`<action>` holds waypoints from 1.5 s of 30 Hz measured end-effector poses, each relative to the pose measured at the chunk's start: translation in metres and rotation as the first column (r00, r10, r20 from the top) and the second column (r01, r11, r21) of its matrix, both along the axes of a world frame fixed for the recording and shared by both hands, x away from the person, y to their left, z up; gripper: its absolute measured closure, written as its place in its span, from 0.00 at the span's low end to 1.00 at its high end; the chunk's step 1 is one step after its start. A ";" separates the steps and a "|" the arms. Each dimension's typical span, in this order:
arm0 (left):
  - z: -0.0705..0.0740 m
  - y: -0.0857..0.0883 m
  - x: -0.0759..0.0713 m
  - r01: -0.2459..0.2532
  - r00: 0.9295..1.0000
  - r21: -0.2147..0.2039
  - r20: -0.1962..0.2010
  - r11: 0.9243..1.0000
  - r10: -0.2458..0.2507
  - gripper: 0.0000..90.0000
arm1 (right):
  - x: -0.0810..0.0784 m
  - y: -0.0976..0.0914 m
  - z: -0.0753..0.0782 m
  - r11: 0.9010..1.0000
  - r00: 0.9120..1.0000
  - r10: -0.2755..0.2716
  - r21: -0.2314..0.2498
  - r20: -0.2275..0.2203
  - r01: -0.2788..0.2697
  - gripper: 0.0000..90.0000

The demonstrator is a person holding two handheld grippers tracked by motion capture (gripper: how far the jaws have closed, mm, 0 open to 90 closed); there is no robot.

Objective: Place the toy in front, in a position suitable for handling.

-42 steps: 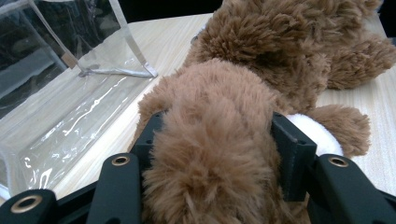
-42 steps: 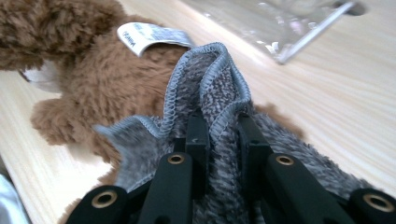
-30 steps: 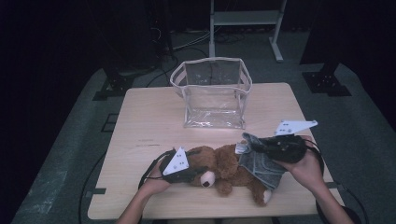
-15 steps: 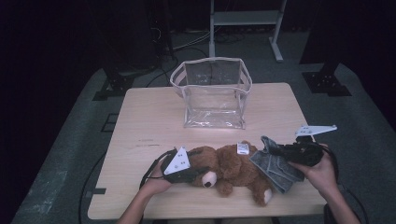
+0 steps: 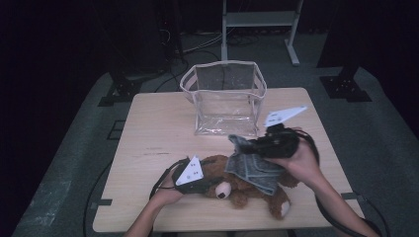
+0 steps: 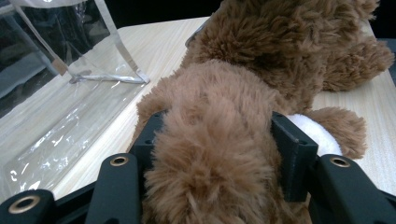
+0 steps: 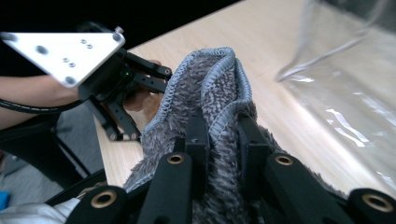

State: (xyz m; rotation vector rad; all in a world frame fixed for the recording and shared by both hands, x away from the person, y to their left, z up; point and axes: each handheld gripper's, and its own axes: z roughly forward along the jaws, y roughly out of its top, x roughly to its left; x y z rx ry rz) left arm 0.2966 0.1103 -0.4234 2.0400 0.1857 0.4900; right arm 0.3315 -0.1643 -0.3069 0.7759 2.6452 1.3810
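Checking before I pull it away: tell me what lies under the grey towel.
Under the fuzzy grey towel, pinched by the right gripper, lies the brown plush teddy bear. Its head and one foot stick out; the covered middle cannot be seen.

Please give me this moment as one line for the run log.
left tongs: shut on bear | right tongs: shut on grey cloth, lifted over bear | clear bag: upright behind them on table
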 end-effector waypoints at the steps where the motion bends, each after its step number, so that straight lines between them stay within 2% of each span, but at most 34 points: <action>1: 0.000 0.000 0.000 0.000 1.000 0.003 0.004 1.000 0.000 0.51 | 0.004 0.008 -0.006 1.000 1.000 0.006 -0.023 -0.013 -0.007 0.86; 3: 0.000 0.000 -0.001 0.000 1.000 0.003 0.006 1.000 0.000 0.51 | 0.011 0.020 -0.021 0.999 0.999 0.013 -0.051 -0.046 -0.016 0.86; 6: 0.000 0.001 -0.001 -0.001 1.000 0.003 0.008 1.000 0.001 0.51 | 0.011 0.026 -0.044 0.995 0.998 0.002 -0.096 -0.056 -0.008 0.86; 9: -0.001 -0.001 -0.002 0.001 1.000 -0.005 0.003 1.000 -0.001 0.50 | 0.004 0.024 -0.059 0.992 1.000 -0.004 -0.126 -0.022 0.001 0.86; 14: 0.000 0.001 -0.002 -0.004 1.000 -0.014 -0.016 1.000 0.004 0.46 | -0.007 0.001 -0.066 0.997 0.999 -0.043 -0.071 -0.007 0.042 0.86; 17: 0.000 0.001 -0.002 -0.006 1.000 -0.025 -0.026 1.000 0.006 0.46 | -0.013 -0.013 -0.067 0.996 0.998 -0.064 -0.059 -0.003 0.063 0.86; 21: -0.001 0.000 -0.002 -0.010 1.000 -0.036 -0.030 0.999 0.009 0.48 | -0.018 -0.030 -0.060 0.991 0.997 -0.083 -0.108 -0.008 0.082 0.86; 22: 0.000 0.001 -0.001 -0.009 1.000 -0.026 -0.027 1.000 0.008 0.48 | -0.018 -0.033 -0.055 0.989 0.997 -0.081 -0.122 -0.003 0.080 0.86; 24: 0.000 0.000 -0.001 -0.013 1.000 -0.032 -0.028 0.999 0.012 0.48 | -0.019 -0.035 -0.039 0.992 0.998 -0.069 -0.109 0.004 0.069 0.86; 28: 0.000 -0.001 -0.001 -0.009 1.000 -0.034 -0.028 0.999 0.008 0.48 | -0.018 -0.019 -0.012 0.997 0.999 -0.018 -0.071 0.033 0.020 0.86; 31: -0.001 -0.003 -0.001 0.004 0.999 -0.044 -0.038 0.999 -0.006 0.48 | -0.011 0.003 -0.011 0.998 0.999 0.024 -0.054 0.045 -0.021 0.86; 34: -0.001 -0.003 -0.001 0.009 0.999 -0.045 -0.031 0.999 -0.011 0.48 | 0.001 0.026 -0.028 0.998 0.999 0.039 -0.057 0.021 -0.038 0.86; 36: -0.002 -0.001 0.000 0.011 0.999 -0.042 -0.035 0.999 -0.012 0.48 | 0.007 0.033 -0.044 0.997 0.999 0.040 -0.071 0.005 -0.040 0.86; 37: -0.003 -0.001 0.000 0.008 0.999 -0.062 -0.042 0.998 -0.011 0.48 | 0.008 0.034 -0.051 0.996 0.999 0.038 -0.081 0.004 -0.038 0.86; 39: -0.002 0.000 0.001 0.010 0.999 -0.057 -0.048 0.998 -0.013 0.45 | 0.008 0.031 -0.064 0.995 1.000 0.026 -0.101 0.002 -0.026 0.86; 41: -0.001 0.001 0.002 0.009 0.998 -0.055 -0.061 0.998 -0.013 0.41 | 0.004 0.023 -0.071 0.997 1.000 0.013 -0.080 -0.015 -0.015 0.87; 43: 0.001 0.002 0.002 0.006 0.997 -0.049 -0.070 0.999 -0.009 0.36 | -0.001 0.016 -0.074 0.997 1.000 0.009 -0.076 -0.010 -0.010 0.87; 45: 0.001 0.003 0.004 -0.014 0.994 -0.052 -0.109 0.999 0.008 0.28 | -0.005 0.011 -0.075 0.997 1.000 0.006 -0.073 -0.004 -0.006 0.87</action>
